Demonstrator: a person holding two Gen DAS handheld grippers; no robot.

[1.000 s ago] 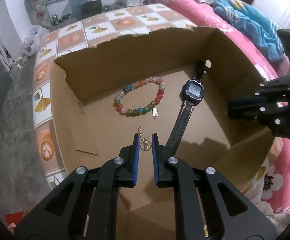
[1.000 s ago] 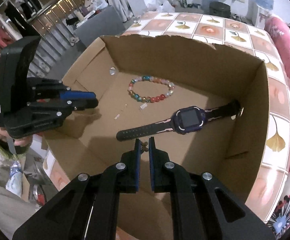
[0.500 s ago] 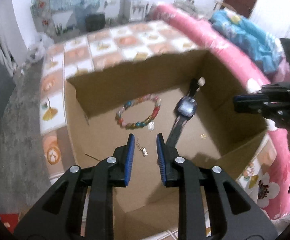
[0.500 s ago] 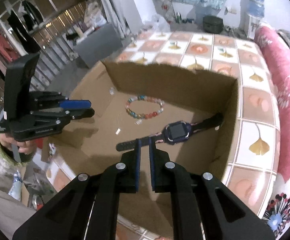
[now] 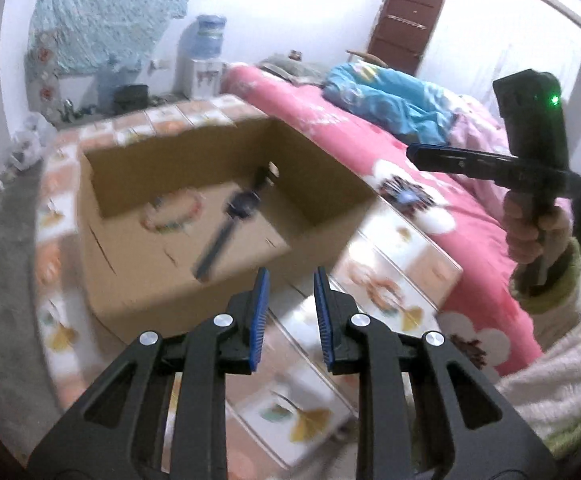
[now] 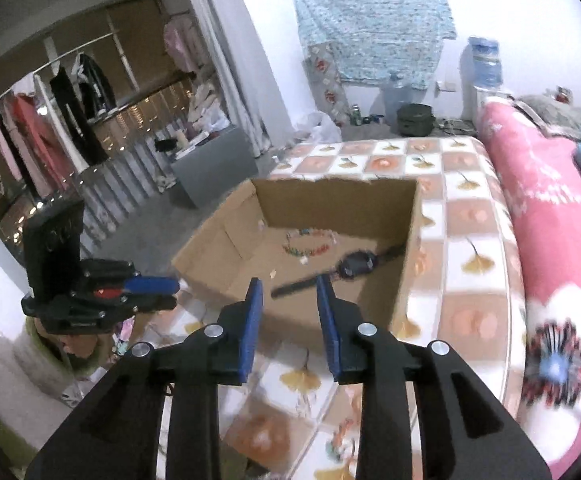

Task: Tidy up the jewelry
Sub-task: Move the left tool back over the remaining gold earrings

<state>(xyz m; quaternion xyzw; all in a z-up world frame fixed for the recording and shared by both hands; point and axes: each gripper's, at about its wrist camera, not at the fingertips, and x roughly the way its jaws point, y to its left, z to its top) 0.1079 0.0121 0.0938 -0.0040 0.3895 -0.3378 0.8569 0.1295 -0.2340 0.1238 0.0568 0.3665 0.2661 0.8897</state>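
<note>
Since the bracelet and watch are laid flat on the floor of the open box, both are kept together and plainly seen from above. Both the left gripper and right gripper are held outside the box, jaws just opened, apart and empty. Around the box lie the tiled mat and pink blanket; only the box walls are counted as an obstacle.

Bright, even indoor light with soft shadows. Both fisheye views curve at dark round edges. Motion blur smears the cardboard box and patterned bedding.
</note>
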